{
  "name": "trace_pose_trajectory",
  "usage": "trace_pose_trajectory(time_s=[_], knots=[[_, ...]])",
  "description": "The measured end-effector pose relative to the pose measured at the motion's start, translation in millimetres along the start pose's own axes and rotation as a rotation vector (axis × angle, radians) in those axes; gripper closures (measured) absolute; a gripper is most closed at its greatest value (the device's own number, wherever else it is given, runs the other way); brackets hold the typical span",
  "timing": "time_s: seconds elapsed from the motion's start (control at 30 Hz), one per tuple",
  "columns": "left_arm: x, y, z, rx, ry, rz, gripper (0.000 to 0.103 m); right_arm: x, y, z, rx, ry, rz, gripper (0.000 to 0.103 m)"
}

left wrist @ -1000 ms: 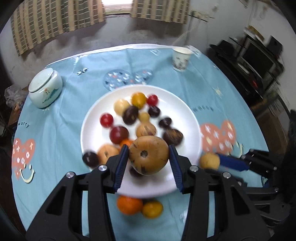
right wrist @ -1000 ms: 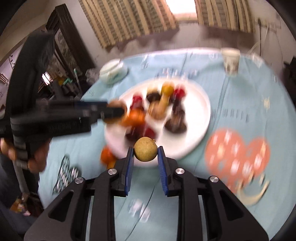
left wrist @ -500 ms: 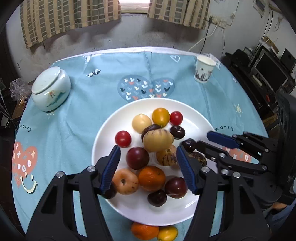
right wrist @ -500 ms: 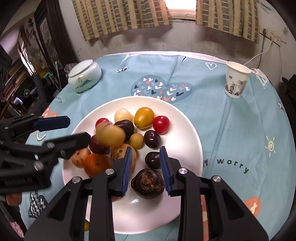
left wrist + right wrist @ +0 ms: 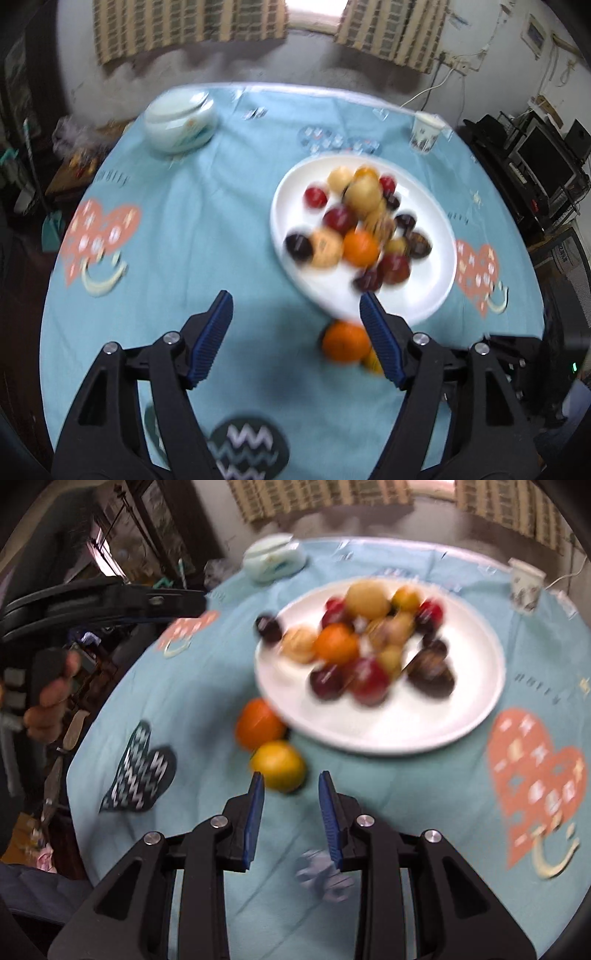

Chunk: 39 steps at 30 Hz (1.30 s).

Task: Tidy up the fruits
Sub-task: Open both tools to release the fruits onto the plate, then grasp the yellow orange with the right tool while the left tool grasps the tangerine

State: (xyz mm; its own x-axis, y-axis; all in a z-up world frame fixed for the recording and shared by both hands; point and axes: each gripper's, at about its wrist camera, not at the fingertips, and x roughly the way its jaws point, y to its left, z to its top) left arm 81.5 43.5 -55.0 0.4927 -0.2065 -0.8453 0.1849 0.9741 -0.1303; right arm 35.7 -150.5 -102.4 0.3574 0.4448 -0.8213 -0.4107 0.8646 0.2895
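A white plate (image 5: 424,295) (image 5: 369,731) on the blue tablecloth carries a pile of several fruits, with a big tan fruit (image 5: 364,195) (image 5: 367,598) on top. An orange (image 5: 345,341) (image 5: 258,723) and a yellow fruit (image 5: 279,764) lie on the cloth just in front of the plate. My left gripper (image 5: 293,299) hovers left of the plate, its jaws opening with nothing between them; the orange sits by its right finger. My right gripper (image 5: 290,775) has a narrow empty gap, and the yellow fruit lies just beyond its fingertips. Both views are blurred.
A pale lidded jar (image 5: 179,123) (image 5: 275,559) stands at the back left and a paper cup (image 5: 424,134) (image 5: 524,587) at the back right. A person's hand (image 5: 51,701) shows at the left. Shelves with electronics (image 5: 535,166) stand past the table's right edge.
The left gripper let the big tan fruit go onto the plate, opened and drew back to the left. The right gripper dropped its small yellow fruit on the plate and pulled back toward the two loose fruits.
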Motion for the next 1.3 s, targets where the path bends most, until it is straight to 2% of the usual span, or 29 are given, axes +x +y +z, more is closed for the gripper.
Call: trace_pose_trajectory(time_s=[0.13, 0.27, 0.33, 0.37, 0.43, 0.47, 0.5, 0.67, 0.9, 1.13, 1.2, 1.23, 1.3], knots=[[-5.5, 15.1, -38.6, -0.016, 0.050, 0.012, 0.030, 16.3, 14.2, -1.8, -0.024, 0.027, -0.008, 0.072], [-9.2, 24.5, -61.0, -0.051, 0.076, 0.006, 0.030, 28.6, 21.1, 2.2, -0.084, 0.043, -0.070, 0.069], [-10.4, 25.6, -66.3, -0.057, 0.082, 0.002, 0.030, 33.9, 23.3, 5.8, -0.105, 0.046, -0.086, 0.058], [-10.9, 25.6, -68.0, -0.059, 0.083, 0.000, 0.030, 35.2, 23.2, 6.7, -0.107, 0.044, -0.083, 0.044], [-10.1, 23.3, -67.7, -0.052, 0.088, -0.005, 0.030, 38.7, 26.0, 10.4, -0.118, 0.027, -0.074, 0.045], [-9.3, 21.2, -67.4, -0.046, 0.087, -0.005, 0.030, 40.5, 26.6, 10.9, -0.126, 0.034, -0.073, 0.051], [-8.7, 19.5, -67.1, -0.042, 0.088, -0.007, 0.030, 40.8, 28.4, 12.2, -0.132, 0.034, -0.093, 0.062], [5.1, 0.9, -60.5, 0.002, 0.102, -0.030, 0.030, 22.8, 21.8, 7.9, -0.126, 0.050, -0.087, 0.063], [44.4, -40.0, -51.2, 0.120, 0.125, -0.065, 0.030, -13.7, -8.6, -25.0, 0.059, 0.009, -0.051, 0.063], [88.0, -47.9, -37.5, 0.124, 0.175, -0.048, 0.032, -22.6, -14.5, -41.1, 0.115, 0.002, -0.045, 0.063], [94.9, -48.3, -35.3, 0.125, 0.183, -0.031, 0.043, -20.9, -14.5, -40.7, 0.120, 0.003, -0.043, 0.063], [97.1, -48.0, -34.6, 0.122, 0.195, -0.057, 0.056, -20.9, -14.6, -41.2, 0.121, 0.003, -0.042, 0.063], [95.2, -49.4, -35.4, 0.123, 0.193, -0.045, 0.056, -20.2, -13.1, -41.6, 0.123, 0.003, -0.039, 0.063]])
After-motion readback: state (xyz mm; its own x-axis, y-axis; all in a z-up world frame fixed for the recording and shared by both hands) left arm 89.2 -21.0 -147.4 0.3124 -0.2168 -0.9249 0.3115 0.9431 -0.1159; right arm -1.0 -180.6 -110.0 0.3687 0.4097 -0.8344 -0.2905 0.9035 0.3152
